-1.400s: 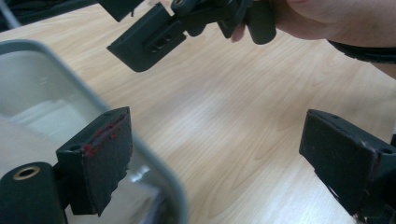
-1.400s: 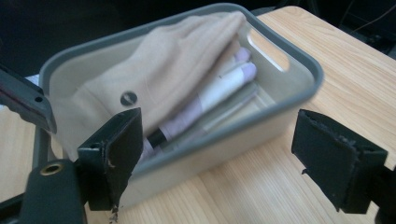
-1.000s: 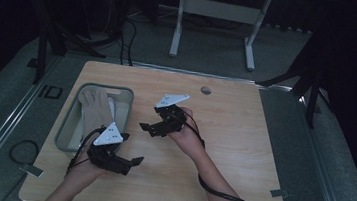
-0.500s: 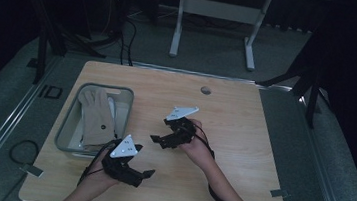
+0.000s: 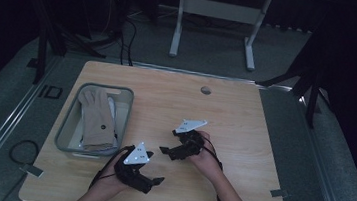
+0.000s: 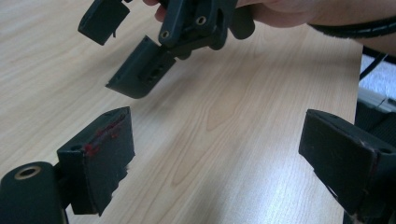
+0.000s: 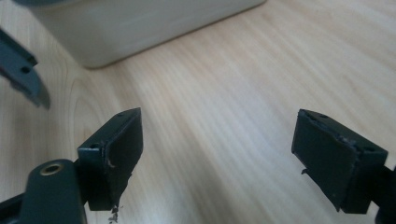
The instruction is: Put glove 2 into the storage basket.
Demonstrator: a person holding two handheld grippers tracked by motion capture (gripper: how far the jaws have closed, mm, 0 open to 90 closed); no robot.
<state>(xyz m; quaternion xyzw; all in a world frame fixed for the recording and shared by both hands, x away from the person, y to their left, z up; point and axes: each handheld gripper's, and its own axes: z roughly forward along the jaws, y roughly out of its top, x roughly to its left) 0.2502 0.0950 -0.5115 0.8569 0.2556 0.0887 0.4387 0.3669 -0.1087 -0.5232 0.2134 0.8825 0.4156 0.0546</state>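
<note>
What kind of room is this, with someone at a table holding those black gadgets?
Probably a lab or recording workspace, not a home. A bare wooden table sits on grey carpet in a dark room, cables trail near a metal stand behind it, and a grey bin holds a beige glove.

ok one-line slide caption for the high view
Two hand-held grippers, left gripper and right gripper, both open over a wooden table, beside a grey bin holding a beige glove.

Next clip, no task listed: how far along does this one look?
Done: the beige fabric glove lies in the grey plastic bin at the wooden table's left. In hand: nothing; the left gripper and right gripper hover over bare wood, jaws open. Left: unclear, no loose items visible.
</note>
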